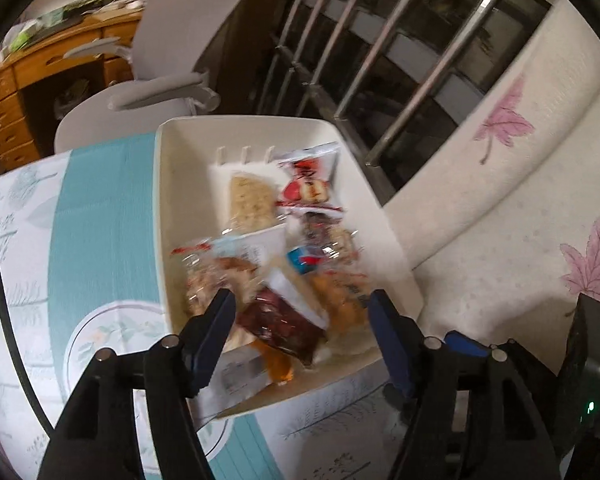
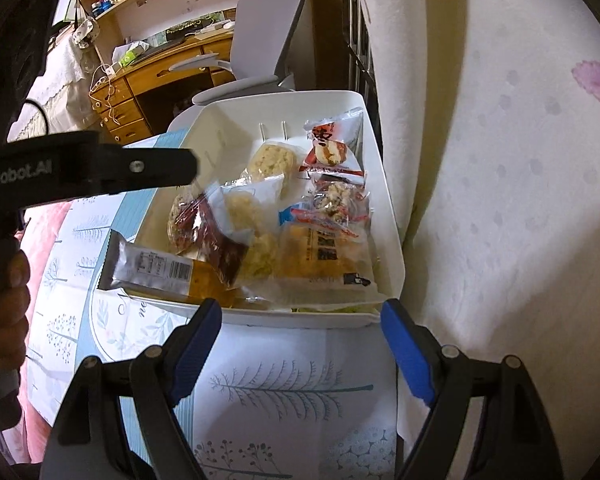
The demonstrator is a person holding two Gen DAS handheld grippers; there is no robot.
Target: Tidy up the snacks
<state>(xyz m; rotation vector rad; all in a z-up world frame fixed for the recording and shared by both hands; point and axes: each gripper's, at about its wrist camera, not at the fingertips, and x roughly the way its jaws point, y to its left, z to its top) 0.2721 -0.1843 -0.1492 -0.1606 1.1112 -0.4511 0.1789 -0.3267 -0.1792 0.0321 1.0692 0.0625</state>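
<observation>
A white box [image 1: 168, 200] [image 2: 388, 216] on the patterned tablecloth holds several wrapped snacks. A dark red packet [image 1: 280, 326] [image 2: 216, 240] lies on top near its front edge. A silver-and-orange packet [image 2: 152, 270] hangs over the front left rim. A red-and-white packet [image 1: 308, 184] [image 2: 332, 148] lies at the back. My left gripper [image 1: 302, 316] is open and empty just above the dark red packet; it also shows at the left of the right wrist view [image 2: 168, 168]. My right gripper [image 2: 300, 320] is open and empty in front of the box.
The tablecloth [image 1: 100, 220] [image 2: 276, 392] covers the table. A curtain with pink leaves [image 1: 512, 208] [image 2: 500, 200] hangs close on the right. A grey office chair [image 1: 172, 80] [image 2: 260, 40] and a wooden desk [image 2: 152, 76] stand behind. A barred window [image 1: 380, 60] is beyond the box.
</observation>
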